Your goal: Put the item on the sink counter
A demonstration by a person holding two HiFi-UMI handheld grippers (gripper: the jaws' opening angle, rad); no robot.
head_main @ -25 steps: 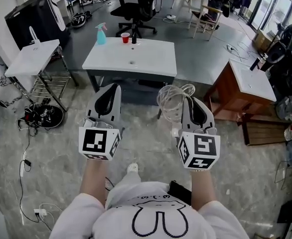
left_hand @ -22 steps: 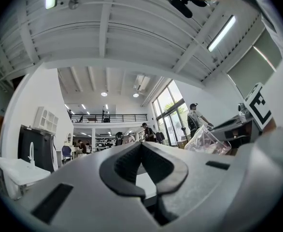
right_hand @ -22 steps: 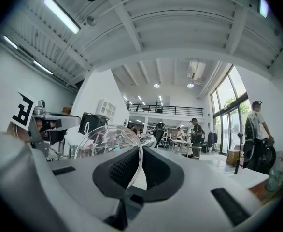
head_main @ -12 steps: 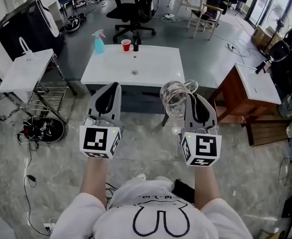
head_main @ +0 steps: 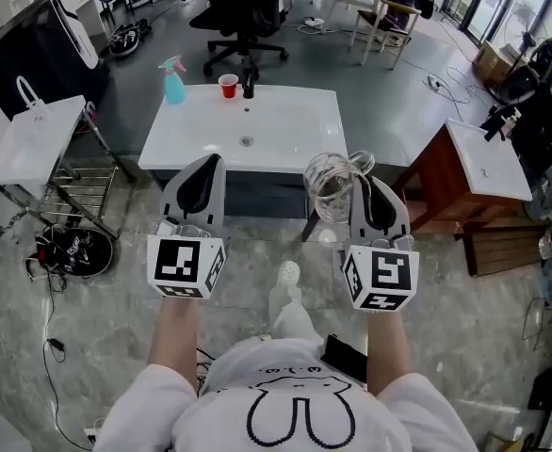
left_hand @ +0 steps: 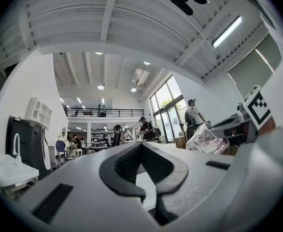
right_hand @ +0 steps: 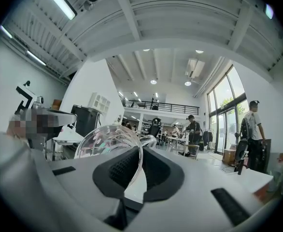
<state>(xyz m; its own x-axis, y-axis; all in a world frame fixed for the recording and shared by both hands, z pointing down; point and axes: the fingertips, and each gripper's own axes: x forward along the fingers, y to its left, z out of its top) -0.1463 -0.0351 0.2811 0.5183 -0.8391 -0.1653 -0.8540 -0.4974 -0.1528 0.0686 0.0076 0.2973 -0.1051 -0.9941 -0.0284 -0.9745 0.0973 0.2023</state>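
The item is a clear glass jug [head_main: 331, 185], held by its rim in my right gripper [head_main: 363, 191], which is shut on it. In the right gripper view the jug [right_hand: 103, 140] bulges out to the left of the gripper [right_hand: 141, 151], its glass wall pinched between the pads. My left gripper [head_main: 205, 172] is level with the right one, shut and empty; its tips meet in the left gripper view [left_hand: 140, 146]. The white sink counter [head_main: 290, 125] lies ahead of both grippers, with a basin drain [head_main: 247, 141] and a dark faucet [head_main: 249, 85].
A red cup [head_main: 227, 85] and a blue spray bottle [head_main: 172, 80] stand at the counter's back edge. A white side table [head_main: 33, 139] is at the left, a wooden cabinet with a white top [head_main: 483, 163] at the right. Cables lie on the marble floor.
The person has walked forward: the sink counter is nearer and lower in the head view. Both grippers keep their pose, the jug still in the right one.
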